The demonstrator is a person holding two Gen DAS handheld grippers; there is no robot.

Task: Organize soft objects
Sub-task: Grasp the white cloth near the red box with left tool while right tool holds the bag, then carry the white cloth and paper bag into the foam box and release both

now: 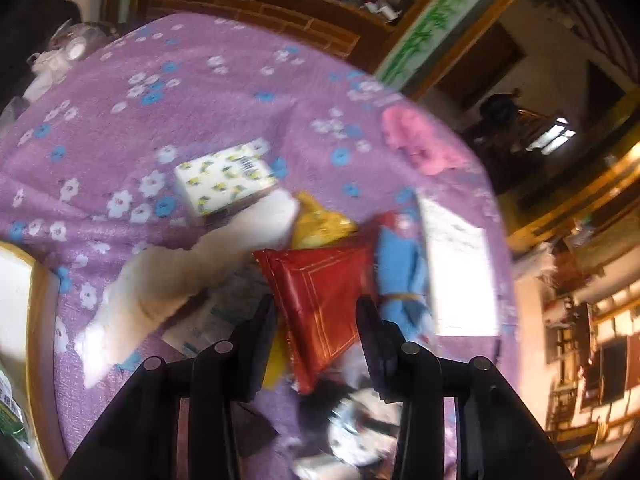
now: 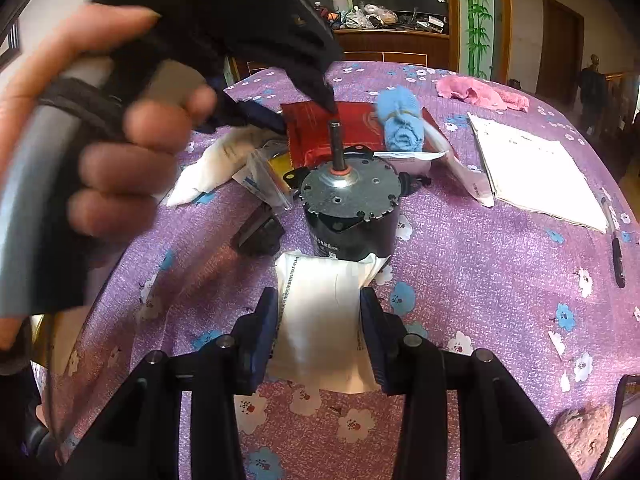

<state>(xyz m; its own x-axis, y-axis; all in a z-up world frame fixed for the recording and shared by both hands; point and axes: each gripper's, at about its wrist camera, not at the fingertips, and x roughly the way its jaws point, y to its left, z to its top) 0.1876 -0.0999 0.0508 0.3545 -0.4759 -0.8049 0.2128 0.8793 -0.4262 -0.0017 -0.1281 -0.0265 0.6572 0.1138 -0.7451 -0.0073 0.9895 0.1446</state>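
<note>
A red packet [image 1: 320, 300] lies on the purple flowered cloth [image 1: 200, 92], one corner toward me. My left gripper [image 1: 316, 320] straddles that corner with both fingertips against its edges, though the picture is blurred. In the right wrist view the left gripper [image 2: 304, 114] hangs over the red packet [image 2: 312, 136], held by a hand [image 2: 132, 152]. My right gripper [image 2: 320, 312] is shut on a white soft packet [image 2: 320, 320], which bulges between the pads. A rolled blue towel [image 1: 400, 276] [image 2: 400, 120] lies beside the red packet. A pink cloth [image 1: 424, 140] [image 2: 480, 92] lies farther back.
A black motor [image 2: 348, 200] with an upright shaft stands just beyond the white packet. A white cloth [image 1: 160, 280], a patterned tissue pack [image 1: 224, 180] and a yellow packet [image 1: 320, 220] lie left of the red one. Papers [image 2: 536, 172] and a pen [image 2: 616, 240] lie right.
</note>
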